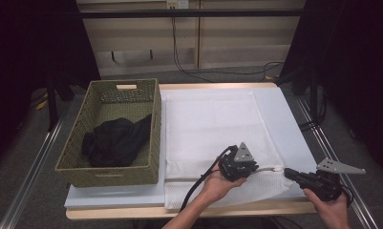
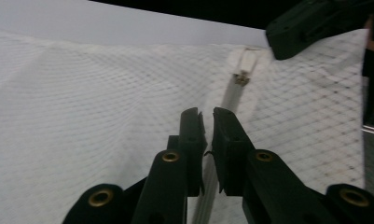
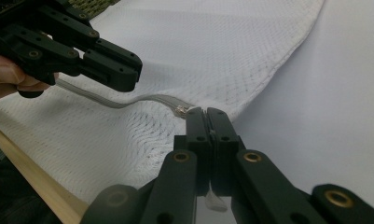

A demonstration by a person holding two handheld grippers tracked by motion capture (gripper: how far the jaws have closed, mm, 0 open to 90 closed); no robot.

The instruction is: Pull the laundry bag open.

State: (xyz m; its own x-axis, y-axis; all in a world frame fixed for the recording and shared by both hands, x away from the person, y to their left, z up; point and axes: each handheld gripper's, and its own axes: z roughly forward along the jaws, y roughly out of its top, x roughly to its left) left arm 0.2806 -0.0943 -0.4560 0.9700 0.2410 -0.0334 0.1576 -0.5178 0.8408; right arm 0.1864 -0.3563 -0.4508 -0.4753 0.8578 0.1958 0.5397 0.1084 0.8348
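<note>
Unlabelled white mesh bag point(image 1: 218, 143)

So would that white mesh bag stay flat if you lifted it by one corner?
Probably not. The white mesh bag already ripples near the right gripper, so it looks floppy. Its open netting suggests it is light. The zipper band seems slightly stiffer.

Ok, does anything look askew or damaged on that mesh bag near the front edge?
No damage that I can see. The white mesh bag is rumpled at its front right corner, where the zipper bows between the left hand-held gripper and right hand-held gripper. The dark cloth lies in the basket.
</note>
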